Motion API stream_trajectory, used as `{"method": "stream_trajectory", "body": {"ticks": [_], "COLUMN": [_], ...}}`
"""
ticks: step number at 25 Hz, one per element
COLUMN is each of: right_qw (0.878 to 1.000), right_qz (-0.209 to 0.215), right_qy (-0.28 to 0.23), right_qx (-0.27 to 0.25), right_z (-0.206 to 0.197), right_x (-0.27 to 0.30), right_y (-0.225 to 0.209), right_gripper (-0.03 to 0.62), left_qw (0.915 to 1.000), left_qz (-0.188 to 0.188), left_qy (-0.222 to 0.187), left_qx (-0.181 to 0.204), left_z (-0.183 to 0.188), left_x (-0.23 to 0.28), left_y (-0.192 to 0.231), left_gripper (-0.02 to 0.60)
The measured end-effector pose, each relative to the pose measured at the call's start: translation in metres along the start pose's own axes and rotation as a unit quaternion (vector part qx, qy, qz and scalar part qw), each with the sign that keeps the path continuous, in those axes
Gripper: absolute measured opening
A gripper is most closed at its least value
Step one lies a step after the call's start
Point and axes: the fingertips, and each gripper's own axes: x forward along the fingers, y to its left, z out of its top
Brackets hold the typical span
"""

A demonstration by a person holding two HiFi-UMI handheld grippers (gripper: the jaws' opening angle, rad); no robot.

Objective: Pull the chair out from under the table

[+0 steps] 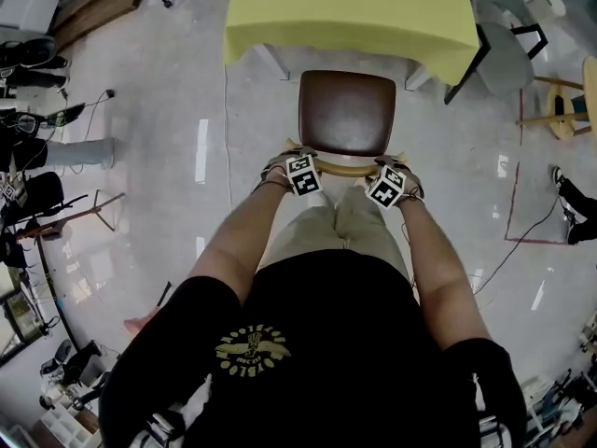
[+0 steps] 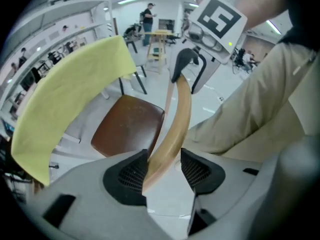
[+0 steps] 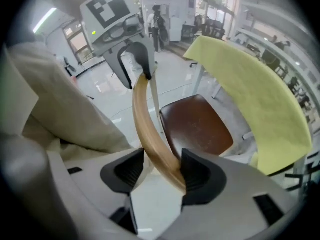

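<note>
- Glossy grey floor [image 1: 168, 110] of a busy workshop; the table [image 1: 280, 26] wears a yellow cloth
- The chair [image 1: 347, 112] stands just at the table's near edge, its brown seat wholly in view
- Left tongs [image 2: 162, 169] and right tongs [image 3: 159, 171] gape wide astride the curved wooden backrest rail [image 1: 347, 169], each with one pad touching it, likely hooking it to drag rather than clamp
- The shirt emblem [image 1: 250, 351] has lettering too small to read; the tongs' cubes carry only square markers [image 1: 302, 175]

The brown-seated wooden chair [image 1: 346, 112] stands before the yellow-clothed table [image 1: 345, 7]; its curved wooden backrest [image 1: 347, 168] lies inside the left gripper [image 2: 165, 170] and right gripper [image 3: 161, 172].
</note>
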Motion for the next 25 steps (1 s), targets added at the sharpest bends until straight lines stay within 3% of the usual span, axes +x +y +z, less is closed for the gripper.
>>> {"method": "stream_trajectory", "body": {"ticks": [6,12,17,19,22,25], "right_qw": [0.998,0.984,0.942,0.928,0.916,0.909], "right_qz": [-0.007,-0.035,-0.069,-0.084,-0.106,-0.116], "right_qy": [-0.016,-0.110,-0.222,-0.252,-0.283,-0.307], "right_qx": [0.064,0.135,0.241,0.261,0.264,0.257], "right_z": [-0.005,0.019,0.043,0.048,0.061,0.080], "right_x": [-0.015,-0.057,-0.112,-0.129,-0.151,-0.173], "right_y": [-0.010,-0.010,-0.025,-0.031,-0.036,-0.038], "right_gripper": [0.214,0.182,0.102,0.048,0.014,0.011], "left_qw": [0.9943,0.9811,0.9584,0.9500,0.9358,0.9149], "left_qz": [0.016,0.078,0.117,0.135,0.162,0.182], "left_qy": [-0.054,-0.125,-0.192,-0.207,-0.236,-0.281], "left_qx": [-0.090,-0.126,-0.175,-0.190,-0.206,-0.226], "left_z": [-0.002,0.001,0.013,0.018,0.024,0.030], "left_x": [-0.029,-0.070,-0.112,-0.125,-0.149,-0.179], "left_y": [0.016,0.024,0.027,0.033,0.041,0.047], "left_gripper": [0.193,0.183,0.135,0.094,0.028,0.009]}}
